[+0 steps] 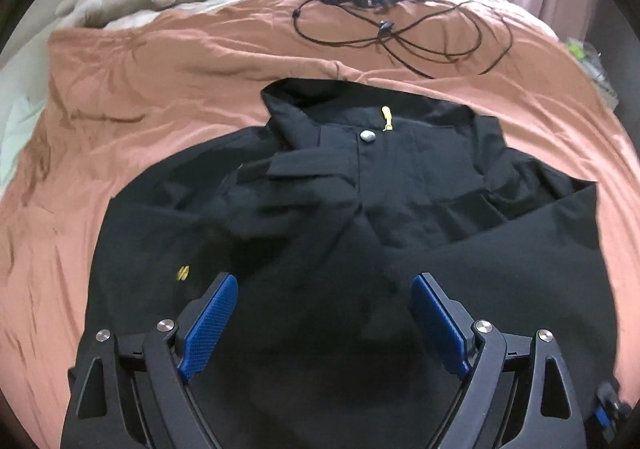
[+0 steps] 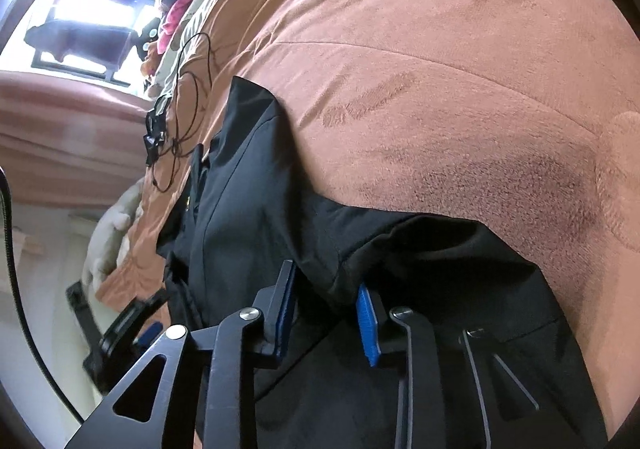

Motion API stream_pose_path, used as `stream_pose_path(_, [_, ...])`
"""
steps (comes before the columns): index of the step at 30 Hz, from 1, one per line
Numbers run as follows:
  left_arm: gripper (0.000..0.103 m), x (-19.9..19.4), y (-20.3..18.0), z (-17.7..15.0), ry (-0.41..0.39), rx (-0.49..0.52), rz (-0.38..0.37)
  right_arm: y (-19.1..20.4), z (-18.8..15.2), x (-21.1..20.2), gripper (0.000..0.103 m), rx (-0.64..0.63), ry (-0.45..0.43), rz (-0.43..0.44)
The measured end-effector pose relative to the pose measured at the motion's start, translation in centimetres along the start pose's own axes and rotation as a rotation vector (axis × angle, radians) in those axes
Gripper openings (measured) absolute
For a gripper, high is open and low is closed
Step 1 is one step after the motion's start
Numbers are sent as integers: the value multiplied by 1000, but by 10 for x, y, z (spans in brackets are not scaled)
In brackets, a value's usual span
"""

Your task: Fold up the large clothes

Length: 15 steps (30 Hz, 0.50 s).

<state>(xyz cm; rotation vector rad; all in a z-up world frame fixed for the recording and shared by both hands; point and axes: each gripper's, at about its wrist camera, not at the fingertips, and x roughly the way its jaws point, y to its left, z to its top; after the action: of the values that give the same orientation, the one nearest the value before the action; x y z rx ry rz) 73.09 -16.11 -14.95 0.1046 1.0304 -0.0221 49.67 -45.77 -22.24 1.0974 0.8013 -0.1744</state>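
With the black jacket (image 1: 360, 209) spread on the rust-coloured blanket (image 1: 160, 89), collar toward twelve o'clock, the right gripper (image 2: 326, 313) pinching its edge should lift evenly while the left gripper (image 1: 324, 325) hovers wide open.

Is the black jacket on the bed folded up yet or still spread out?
Partly folded: the black jacket lies flat on the bedspread, one sleeve folded across its chest.
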Motion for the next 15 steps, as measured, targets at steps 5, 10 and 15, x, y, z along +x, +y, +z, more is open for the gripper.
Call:
stream_pose_path(5, [89,28,-17,12,52,29,85,-4,3,1,25,21,7,17])
stream_pose_path(10, [30,30,-12,15,50,45,107,-6,5,2,25,34,17,30])
stream_pose_path(15, [12,-20,10,15,-59,17,77,-6,6,3,25,44,24,41])
